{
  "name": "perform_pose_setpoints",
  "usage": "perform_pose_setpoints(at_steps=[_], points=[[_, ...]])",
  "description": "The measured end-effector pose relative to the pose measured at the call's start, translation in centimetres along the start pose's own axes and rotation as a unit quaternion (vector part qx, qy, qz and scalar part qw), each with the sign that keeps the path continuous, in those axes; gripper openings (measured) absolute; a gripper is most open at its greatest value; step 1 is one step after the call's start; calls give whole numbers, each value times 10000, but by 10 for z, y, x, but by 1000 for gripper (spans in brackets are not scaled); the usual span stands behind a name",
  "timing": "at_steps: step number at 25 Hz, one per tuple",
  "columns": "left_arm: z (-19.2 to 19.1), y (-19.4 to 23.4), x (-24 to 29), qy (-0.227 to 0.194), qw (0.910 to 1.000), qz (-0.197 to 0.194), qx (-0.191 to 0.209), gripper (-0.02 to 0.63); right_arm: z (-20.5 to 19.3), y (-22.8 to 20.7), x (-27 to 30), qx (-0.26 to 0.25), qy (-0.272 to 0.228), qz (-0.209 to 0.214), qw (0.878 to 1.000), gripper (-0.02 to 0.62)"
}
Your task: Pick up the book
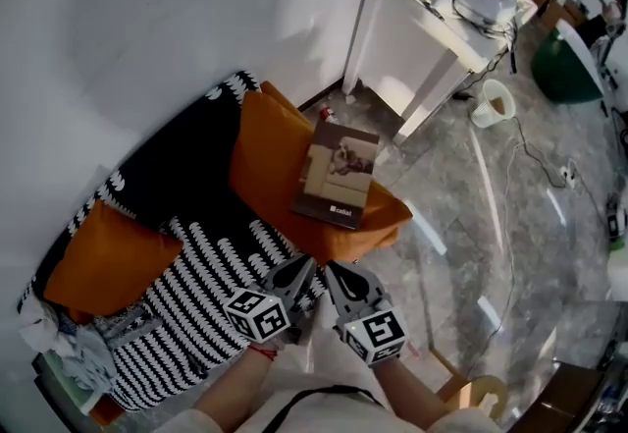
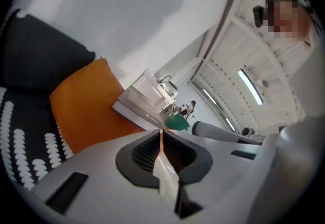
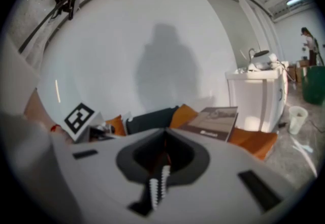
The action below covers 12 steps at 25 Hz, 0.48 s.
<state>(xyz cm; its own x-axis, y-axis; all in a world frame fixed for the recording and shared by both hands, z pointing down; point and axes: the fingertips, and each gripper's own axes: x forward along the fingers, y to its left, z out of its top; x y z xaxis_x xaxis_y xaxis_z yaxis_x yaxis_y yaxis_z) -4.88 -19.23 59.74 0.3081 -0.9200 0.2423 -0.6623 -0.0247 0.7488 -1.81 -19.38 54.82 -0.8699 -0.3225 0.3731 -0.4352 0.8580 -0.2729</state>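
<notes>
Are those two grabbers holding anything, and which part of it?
Nothing is held. The left gripper and the right gripper are both shut and empty; the book lies untouched on the orange cushion.

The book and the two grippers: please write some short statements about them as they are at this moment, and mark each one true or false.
1. The book lies on an orange cushion. True.
2. The left gripper holds the book. False: its jaws are together with nothing between them, and it is short of the book.
3. The right gripper has its jaws together. True.
4. The book lies open. False: it is closed, with its cover up.
5. In the head view, the white cabinet stands to the left of the book. False: it stands above it and to the right.
</notes>
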Motion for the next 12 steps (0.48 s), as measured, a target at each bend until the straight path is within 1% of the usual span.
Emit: perform_pose_setpoints(at_steps=[3,6,9,12], points=[[-5,10,8,6,9988,-24,-482,25,-4,-7,8,26,79,48,10000,14],[-8,25,16,-48,9954,189,-939,31,-11,-13,13,67,193,77,9998,14],[-13,39,22,-93,9922,401,-1176,40,-17,-21,18,100,281,78,9995,14],[-15,47,28,-225,9876,390,-1505,82,-19,-30,21,96,311,36,9995,14]])
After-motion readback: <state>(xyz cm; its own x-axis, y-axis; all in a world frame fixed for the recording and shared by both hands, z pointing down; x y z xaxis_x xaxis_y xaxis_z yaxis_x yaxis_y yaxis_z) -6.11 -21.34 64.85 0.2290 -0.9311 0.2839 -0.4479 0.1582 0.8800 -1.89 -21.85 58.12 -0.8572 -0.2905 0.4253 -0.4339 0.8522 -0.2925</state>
